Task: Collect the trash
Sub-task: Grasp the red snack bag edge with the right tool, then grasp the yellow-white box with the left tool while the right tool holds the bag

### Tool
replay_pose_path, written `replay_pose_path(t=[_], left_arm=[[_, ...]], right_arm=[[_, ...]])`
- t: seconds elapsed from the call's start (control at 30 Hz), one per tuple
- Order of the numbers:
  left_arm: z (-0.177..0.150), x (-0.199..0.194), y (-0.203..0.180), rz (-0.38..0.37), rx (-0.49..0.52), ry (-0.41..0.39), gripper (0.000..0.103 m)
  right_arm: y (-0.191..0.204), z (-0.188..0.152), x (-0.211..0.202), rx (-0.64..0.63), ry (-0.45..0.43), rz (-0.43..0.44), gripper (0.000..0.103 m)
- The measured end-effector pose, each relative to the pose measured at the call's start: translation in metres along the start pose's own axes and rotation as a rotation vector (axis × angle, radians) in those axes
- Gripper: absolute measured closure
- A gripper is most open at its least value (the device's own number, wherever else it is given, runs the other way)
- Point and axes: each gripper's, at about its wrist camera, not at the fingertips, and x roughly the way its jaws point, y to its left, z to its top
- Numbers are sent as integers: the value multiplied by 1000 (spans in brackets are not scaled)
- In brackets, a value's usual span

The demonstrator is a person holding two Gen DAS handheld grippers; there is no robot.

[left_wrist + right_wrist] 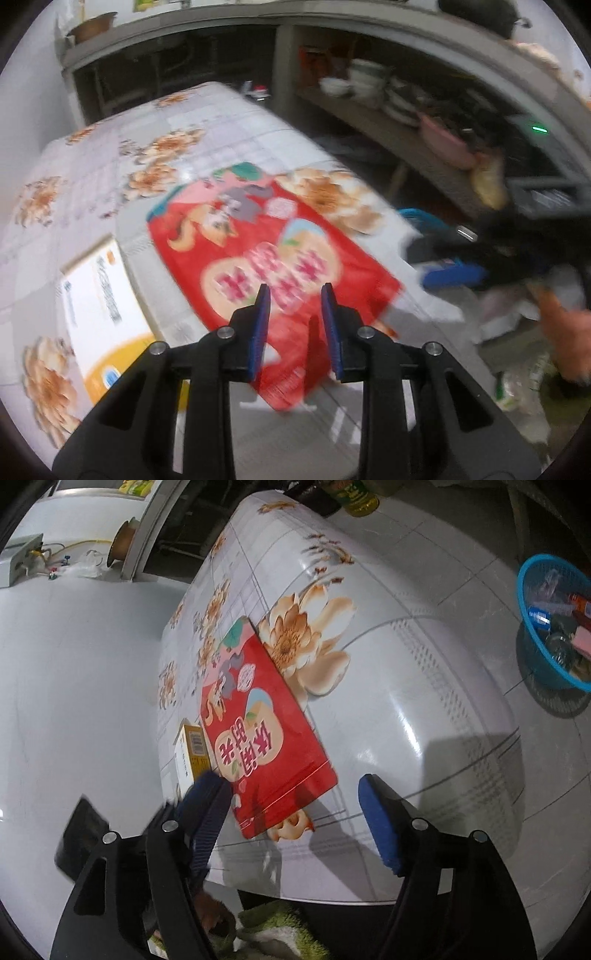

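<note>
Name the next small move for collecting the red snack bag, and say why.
Probably ease the left gripper down onto the red snack bag: its near corner lies between the parted jaws, unpinched. The right gripper hangs open above the table.

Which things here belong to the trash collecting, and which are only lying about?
For the job:
- red snack bag
- small yellow-and-white box
- blue basket holding trash
- left claw, right claw

Only lying about:
- flowered table
- bowls on the shelf

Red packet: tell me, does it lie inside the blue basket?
No: the red packet lies flat on the flowered table, while the blue basket stands apart on the floor.
</note>
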Motion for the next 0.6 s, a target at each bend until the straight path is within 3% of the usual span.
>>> replay_pose_path(t=[0.1,0.13,0.2,0.6], left_arm=[[12,22,6,67,-10,47,77],[13,28,8,59,-27,72,77],[15,37,10,31,-66,94,77],[20,53,-33,-180,-41,130,77]], right_arm=[[0,-2,1,22,-5,11,32],[-2,-3,-2,31,-12,15,32],[-7,-3,-8,40,-32,11,32],[-52,-1,-46,131,-150,-9,32]])
